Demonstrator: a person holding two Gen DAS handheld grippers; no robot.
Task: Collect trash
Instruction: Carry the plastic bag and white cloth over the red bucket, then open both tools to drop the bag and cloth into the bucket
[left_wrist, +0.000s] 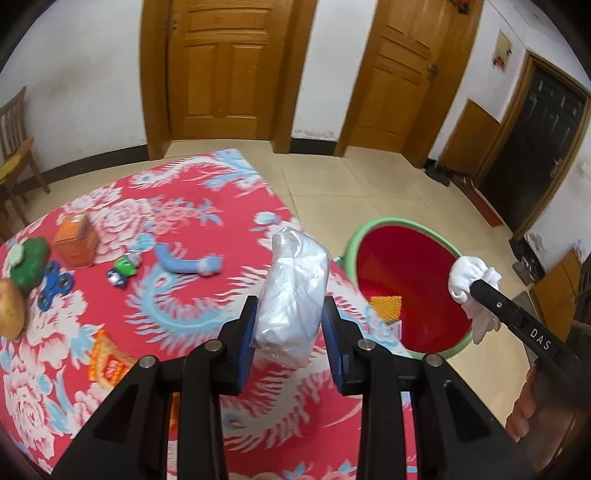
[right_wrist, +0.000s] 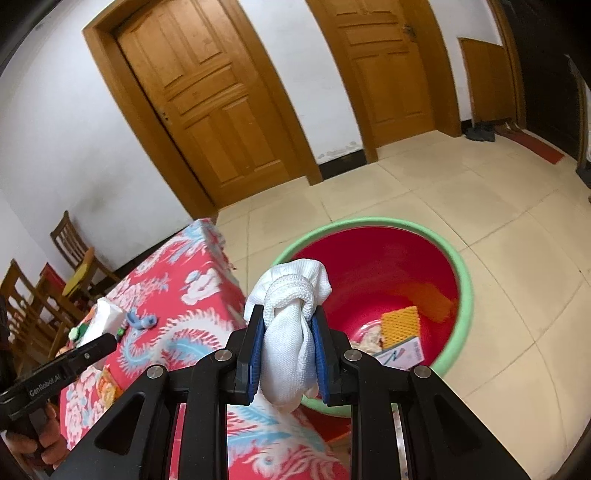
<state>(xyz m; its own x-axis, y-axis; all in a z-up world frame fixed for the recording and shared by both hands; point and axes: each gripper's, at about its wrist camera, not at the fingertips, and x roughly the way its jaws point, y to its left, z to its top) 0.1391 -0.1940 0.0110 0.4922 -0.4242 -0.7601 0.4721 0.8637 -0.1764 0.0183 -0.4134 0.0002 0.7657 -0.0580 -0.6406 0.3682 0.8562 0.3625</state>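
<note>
Presently, both grippers carry trash toward the basin (right_wrist: 466, 280), a red tub with a green rim standing on the floor just beside the table (left_wrist: 177, 325); the right gripper (right_wrist: 287, 356), jaws closed on a knotted white cloth (right_wrist: 291, 332), hangs at the basin's near rim and is the nearer of the two, so that release there would probably drop the cloth inside; the left gripper (left_wrist: 290, 328), jaws clamped on a crumpled plastic bag (left_wrist: 293, 291) whose long axis runs upright, lies over the table edge with the basin off to its right; an orange packet (right_wrist: 402, 323) and a paper carton (right_wrist: 402, 352) already lie in the basin; a blue fidget spinner (left_wrist: 55, 288), an orange box (left_wrist: 75, 240), a blue tube (left_wrist: 184, 260) and a green toy (left_wrist: 125, 267) rest on the table, well clear of the path.
</note>
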